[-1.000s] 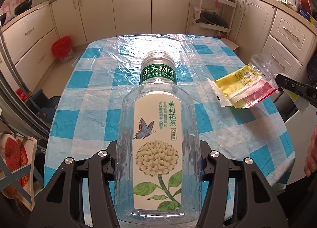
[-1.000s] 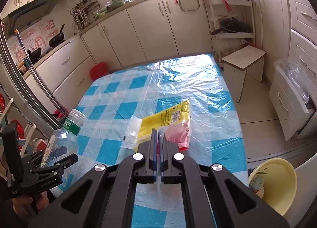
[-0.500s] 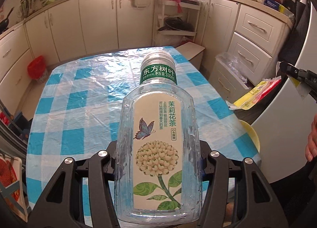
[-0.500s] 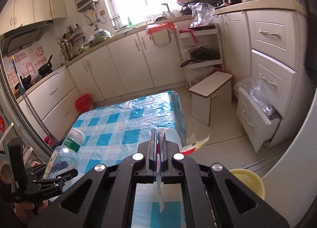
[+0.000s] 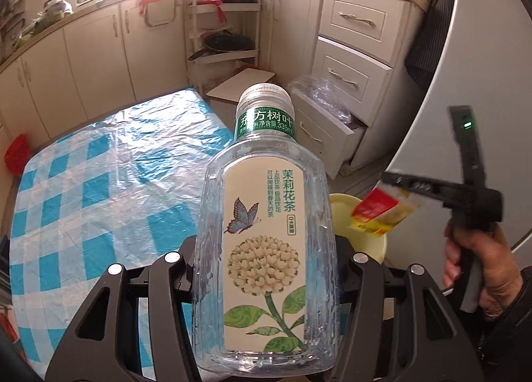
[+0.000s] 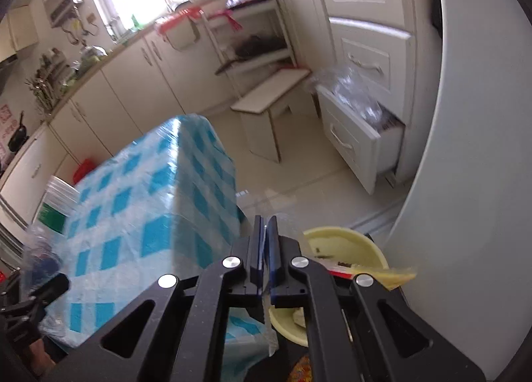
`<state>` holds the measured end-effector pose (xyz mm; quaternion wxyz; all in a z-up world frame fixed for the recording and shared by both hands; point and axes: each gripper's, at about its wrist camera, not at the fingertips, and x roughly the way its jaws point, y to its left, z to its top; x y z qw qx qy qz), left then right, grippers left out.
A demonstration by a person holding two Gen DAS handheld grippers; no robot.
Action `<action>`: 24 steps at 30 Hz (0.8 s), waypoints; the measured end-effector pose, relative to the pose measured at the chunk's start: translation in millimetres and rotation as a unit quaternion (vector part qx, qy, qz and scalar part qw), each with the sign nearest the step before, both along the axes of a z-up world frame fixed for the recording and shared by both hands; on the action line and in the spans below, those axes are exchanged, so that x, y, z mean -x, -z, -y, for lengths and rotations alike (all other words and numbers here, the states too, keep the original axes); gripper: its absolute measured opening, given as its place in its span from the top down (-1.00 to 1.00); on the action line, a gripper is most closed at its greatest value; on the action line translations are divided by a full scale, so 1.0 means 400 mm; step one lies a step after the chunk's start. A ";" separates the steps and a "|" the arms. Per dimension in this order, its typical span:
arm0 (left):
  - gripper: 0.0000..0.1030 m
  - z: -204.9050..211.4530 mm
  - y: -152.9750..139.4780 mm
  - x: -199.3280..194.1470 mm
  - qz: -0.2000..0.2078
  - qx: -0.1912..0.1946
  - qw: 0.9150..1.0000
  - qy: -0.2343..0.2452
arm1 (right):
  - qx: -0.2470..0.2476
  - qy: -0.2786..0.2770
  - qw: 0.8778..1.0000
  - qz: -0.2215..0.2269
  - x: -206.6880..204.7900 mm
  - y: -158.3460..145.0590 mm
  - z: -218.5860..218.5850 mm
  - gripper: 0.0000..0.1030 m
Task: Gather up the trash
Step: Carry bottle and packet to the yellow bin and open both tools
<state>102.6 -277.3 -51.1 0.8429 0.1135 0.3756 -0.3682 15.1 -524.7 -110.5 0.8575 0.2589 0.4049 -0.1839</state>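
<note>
Left gripper [image 5: 266,269]: jaws about half open, clamped on clear plastic tea bottle [image 5: 266,249]; ribbed walls, cream flower label, green neck band, silver cap.

Right gripper [image 6: 264,242]: jaws nearly closed, pinching thin crinkled yellow-red wrapper [image 5: 379,212]. Wrapper hangs just above yellow bin [image 6: 335,242].

Bin: round, smooth plastic, on floor between table [image 5: 99,189] corner and grey curved appliance [image 6: 465,149]. Bits of trash inside.

Table: blue-white check cloth under glossy clear film. Beyond bin: small white stool [image 6: 272,92], open drawer [image 6: 352,139] stuffed with clear plastic bags.
</note>
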 end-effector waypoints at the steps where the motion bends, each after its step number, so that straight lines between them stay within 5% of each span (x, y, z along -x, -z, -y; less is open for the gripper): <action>1: -0.02 0.015 0.001 0.004 0.000 0.000 1.000 0.005 | -0.031 0.012 0.999 -0.036 -0.004 0.051 0.022 0.91; 2: -0.02 0.035 0.001 0.009 0.000 0.000 1.000 0.010 | -0.056 0.022 0.995 -0.080 -0.013 0.101 0.038 0.75; 3: -0.02 0.051 0.003 0.013 -0.002 0.000 1.000 0.015 | -0.080 0.033 0.989 -0.121 -0.018 0.148 0.052 0.19; 5: -0.02 0.087 0.009 0.023 -0.006 0.000 1.000 0.026 | -0.104 0.049 0.981 -0.157 -0.011 0.192 0.061 -0.39; 8: -0.02 0.141 0.025 0.033 -0.011 -0.005 0.999 0.042 | -0.087 0.058 0.983 -0.154 0.004 0.163 0.062 -0.42; 13: -0.02 0.220 0.067 0.047 -0.027 -0.012 0.998 0.059 | 0.028 0.096 0.992 -0.073 0.054 -0.021 0.057 -0.49; 18: -0.02 0.313 0.147 0.048 -0.063 -0.028 0.996 0.059 | 0.176 0.142 0.972 0.066 0.143 -0.225 0.032 -0.83; 21: -0.02 0.382 0.192 0.056 -0.076 -0.048 0.994 0.066 | 0.174 0.158 0.963 0.132 0.190 -0.252 0.032 -0.84; 24: -0.03 0.450 0.235 0.054 -0.091 -0.076 0.990 0.073 | 0.139 0.160 0.967 0.143 0.196 -0.239 0.064 -0.84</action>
